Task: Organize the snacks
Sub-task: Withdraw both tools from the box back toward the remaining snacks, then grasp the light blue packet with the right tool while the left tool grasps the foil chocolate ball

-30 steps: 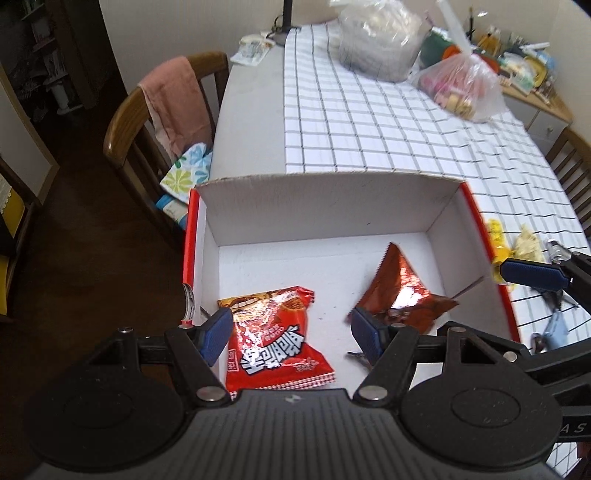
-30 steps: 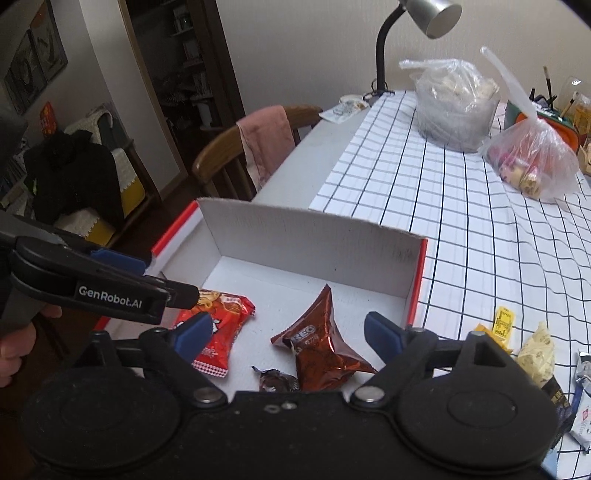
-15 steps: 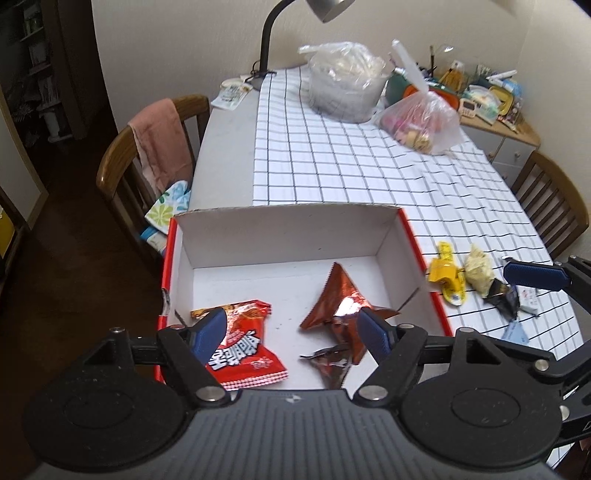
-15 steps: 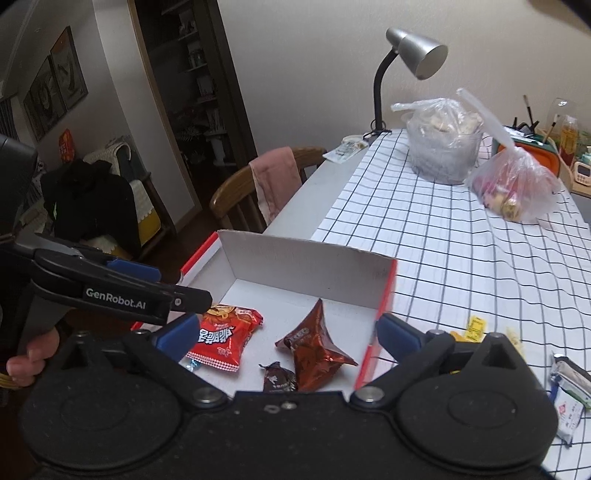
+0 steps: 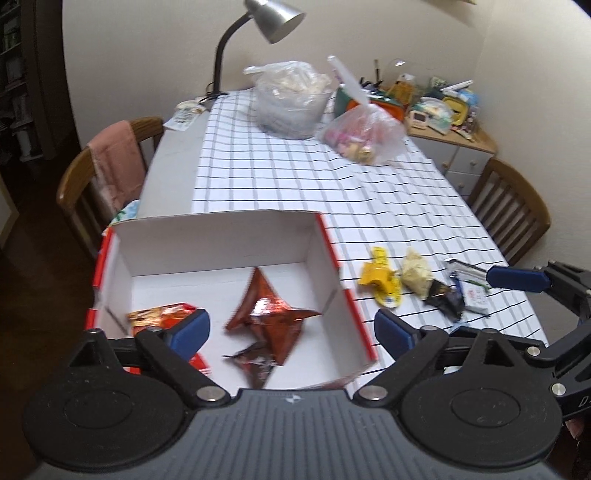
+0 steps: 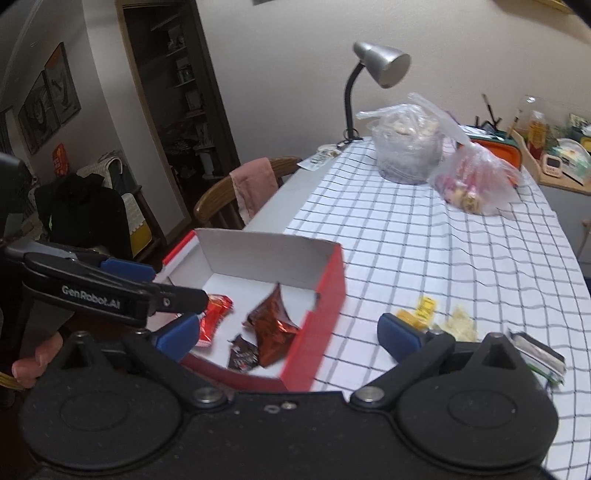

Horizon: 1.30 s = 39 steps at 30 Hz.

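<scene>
A red-edged white box (image 5: 218, 240) (image 6: 258, 254) stands at the table's near left corner. In it lie a red snack pack (image 5: 159, 315) (image 6: 216, 314), a brown foil pack (image 5: 271, 314) (image 6: 271, 325) and a small dark packet (image 5: 255, 363) (image 6: 242, 356). Right of the box on the checked cloth lie a yellow packet (image 5: 380, 280) (image 6: 421, 312), a pale packet (image 5: 415, 273) (image 6: 460, 326), a dark packet (image 5: 445, 299) and a white packet (image 5: 472, 295). My left gripper (image 5: 291, 328) is open and empty above the box. My right gripper (image 6: 288, 334) is open and empty over the box's right wall.
Two plastic bags (image 5: 291, 99) (image 5: 364, 138) and a desk lamp (image 5: 258, 33) stand at the table's far end. Wooden chairs stand at the left (image 5: 107, 166) and right (image 5: 513, 210). A cluttered side cabinet (image 5: 443, 118) is behind.
Both grippers have pulled back, up and to the right from the box. The loose packets on the cloth have come into fuller view. Both stay open.
</scene>
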Tool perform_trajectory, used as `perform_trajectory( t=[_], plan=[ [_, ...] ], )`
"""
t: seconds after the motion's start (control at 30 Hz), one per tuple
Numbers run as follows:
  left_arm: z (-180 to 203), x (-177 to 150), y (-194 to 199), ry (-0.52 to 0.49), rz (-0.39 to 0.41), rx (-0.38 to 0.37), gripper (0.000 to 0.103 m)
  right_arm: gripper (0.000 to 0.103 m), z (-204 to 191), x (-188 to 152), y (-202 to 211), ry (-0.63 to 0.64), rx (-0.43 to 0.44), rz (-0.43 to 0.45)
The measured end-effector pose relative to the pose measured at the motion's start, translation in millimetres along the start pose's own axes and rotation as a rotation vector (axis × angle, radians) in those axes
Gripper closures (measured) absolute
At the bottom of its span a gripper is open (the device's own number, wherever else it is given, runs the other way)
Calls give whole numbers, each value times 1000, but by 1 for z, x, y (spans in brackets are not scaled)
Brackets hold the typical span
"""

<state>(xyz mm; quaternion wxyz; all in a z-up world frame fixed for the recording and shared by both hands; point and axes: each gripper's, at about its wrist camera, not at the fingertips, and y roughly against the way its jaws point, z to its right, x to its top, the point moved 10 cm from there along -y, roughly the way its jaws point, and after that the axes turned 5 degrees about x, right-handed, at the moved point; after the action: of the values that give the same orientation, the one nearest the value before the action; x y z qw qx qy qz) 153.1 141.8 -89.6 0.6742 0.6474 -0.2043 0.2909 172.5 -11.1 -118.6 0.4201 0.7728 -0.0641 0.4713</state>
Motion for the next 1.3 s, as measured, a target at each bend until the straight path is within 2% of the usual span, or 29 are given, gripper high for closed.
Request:
perform_trajectory(
  t=[0.4, 0.63, 0.77, 0.93, 1.3],
  plan=[
    [77, -18, -19, -27, -12, -41, 4, 0, 78, -47, 44, -14, -101, -37],
    [122, -34, -46, -81, -65, -35, 4, 2, 122, -77, 51, 22, -152, -102],
    [144, -47, -64, -110, -96, -28, 4, 3, 145, -95, 50, 25, -147, -136],
    [160, -66, -87, -114, -162, -29, 4, 5, 154, -112, 31, 131, -67, -208],
    [160, -86, -100, -50, -200, 57, 5, 7, 179, -142, -27, 96, -49, -309]
  ],
)
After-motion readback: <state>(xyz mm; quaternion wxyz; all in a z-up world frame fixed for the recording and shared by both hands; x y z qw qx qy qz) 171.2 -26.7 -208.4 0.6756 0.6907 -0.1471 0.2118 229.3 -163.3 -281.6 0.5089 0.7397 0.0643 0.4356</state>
